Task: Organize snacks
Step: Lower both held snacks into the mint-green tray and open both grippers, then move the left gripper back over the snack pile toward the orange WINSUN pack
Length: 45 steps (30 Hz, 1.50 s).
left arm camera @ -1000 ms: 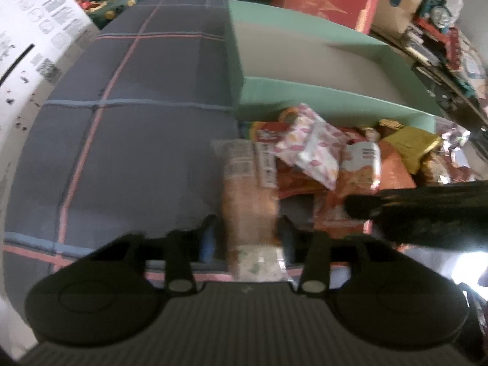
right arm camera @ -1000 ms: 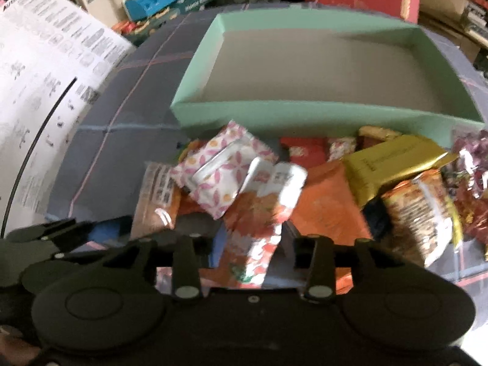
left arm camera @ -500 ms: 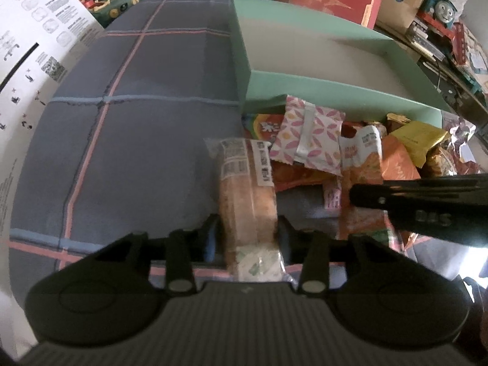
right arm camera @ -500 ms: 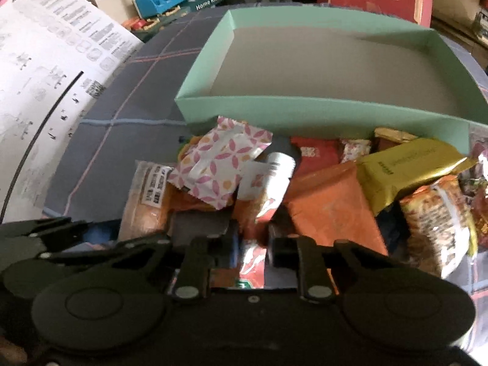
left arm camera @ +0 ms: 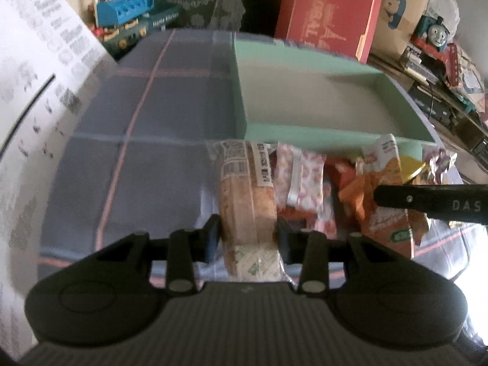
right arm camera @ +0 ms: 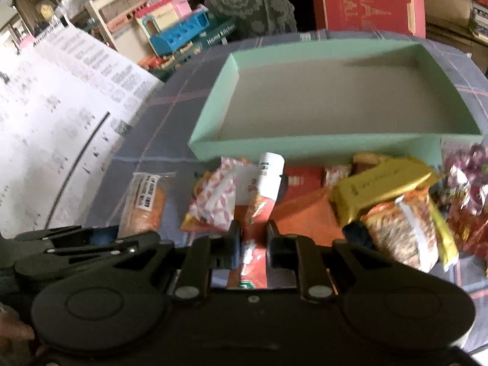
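My left gripper [left arm camera: 247,231] is shut on a long brown bread pack [left arm camera: 247,195] in clear wrap, lifted off the cloth; the pack also shows in the right wrist view [right arm camera: 146,204]. My right gripper [right arm camera: 252,238] is shut on an orange-red snack bag [right arm camera: 260,201] with a white top, also seen raised in the left wrist view [left arm camera: 381,189]. An empty mint-green tray [right arm camera: 305,145] lies just behind the snack pile; it also shows in the left wrist view [left arm camera: 305,134]. A pink-patterned pack [right arm camera: 213,198] lies between the two held snacks.
Loose snacks lie in front of the tray: a gold bag [right arm camera: 381,186], an orange bag [right arm camera: 305,216], a nut pack [right arm camera: 402,231], shiny red-purple wrappers [right arm camera: 469,189]. A white printed sheet [right arm camera: 55,116] stands left. A red box [right arm camera: 366,0] and toys [right arm camera: 174,33] sit behind the table.
Both grippers have risen with their snacks and moved toward the tray. The right gripper closed on the orange-red bag over the last second.
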Each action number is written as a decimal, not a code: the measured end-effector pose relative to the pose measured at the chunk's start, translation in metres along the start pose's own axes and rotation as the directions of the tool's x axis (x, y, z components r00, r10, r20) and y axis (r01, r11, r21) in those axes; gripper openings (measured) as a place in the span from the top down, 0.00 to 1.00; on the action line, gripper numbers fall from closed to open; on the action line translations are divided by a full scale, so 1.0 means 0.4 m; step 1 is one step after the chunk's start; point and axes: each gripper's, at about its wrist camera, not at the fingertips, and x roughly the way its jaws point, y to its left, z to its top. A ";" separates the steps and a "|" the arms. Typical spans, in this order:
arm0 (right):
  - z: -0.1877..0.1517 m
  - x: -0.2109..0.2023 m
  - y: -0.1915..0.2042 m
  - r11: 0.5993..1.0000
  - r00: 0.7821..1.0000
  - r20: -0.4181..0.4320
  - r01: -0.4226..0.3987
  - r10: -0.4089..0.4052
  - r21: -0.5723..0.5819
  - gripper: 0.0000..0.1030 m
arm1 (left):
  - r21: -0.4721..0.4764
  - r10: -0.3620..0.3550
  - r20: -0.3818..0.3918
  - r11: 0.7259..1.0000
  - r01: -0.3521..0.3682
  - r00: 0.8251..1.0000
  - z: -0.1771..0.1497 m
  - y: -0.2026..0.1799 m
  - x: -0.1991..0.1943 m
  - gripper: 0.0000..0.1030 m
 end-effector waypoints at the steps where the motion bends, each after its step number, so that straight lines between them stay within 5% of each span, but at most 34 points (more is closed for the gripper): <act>1: 0.015 -0.011 -0.008 1.000 1.000 0.016 -0.003 0.003 0.002 0.84 | 0.004 0.000 0.006 1.000 0.000 1.000 0.016 -0.004 -0.002 0.63; 10: 0.210 -0.035 -0.157 0.998 0.992 0.104 0.062 -0.065 0.027 0.84 | 0.061 0.006 0.051 0.998 -0.009 0.999 0.244 -0.081 0.065 0.63; 19: 0.400 0.107 -0.303 0.988 0.986 0.064 0.153 -0.153 0.007 0.84 | 0.094 0.052 0.026 0.994 -0.054 0.998 0.489 -0.135 0.277 0.63; 29: 0.495 0.311 -0.381 0.986 0.986 -0.011 0.164 -0.164 0.004 0.82 | 0.106 0.103 -0.033 0.989 -0.099 0.994 0.564 -0.124 0.462 0.63; 31: 0.506 0.332 -0.385 0.987 0.987 -0.008 0.158 -0.158 -0.005 0.78 | 0.105 0.113 -0.037 0.989 -0.109 0.993 0.563 -0.126 0.479 0.61; 32: 0.512 0.338 -0.384 0.986 0.986 -0.004 0.164 -0.164 -0.009 0.62 | 0.104 0.127 -0.025 0.987 -0.124 0.992 0.561 -0.129 0.482 0.57; 33: 0.513 0.338 -0.383 0.985 0.985 0.005 0.174 -0.174 -0.009 0.31 | 0.106 0.139 -0.015 0.985 -0.137 0.990 0.558 -0.134 0.478 0.39; 35: 0.507 0.320 -0.376 0.982 0.981 0.043 0.189 -0.189 0.007 0.00 | 0.093 0.113 -0.011 0.989 -0.111 0.994 0.552 -0.141 0.470 0.12; 36: 0.502 0.311 -0.375 0.984 0.982 0.059 0.180 -0.181 0.014 0.00 | 0.092 0.130 0.011 0.987 -0.130 0.992 0.547 -0.148 0.460 0.00; 45: 0.449 0.222 -0.360 0.988 0.987 0.073 0.142 -0.146 0.065 0.00 | 0.110 0.133 0.012 0.985 -0.134 0.991 0.490 -0.182 0.374 0.00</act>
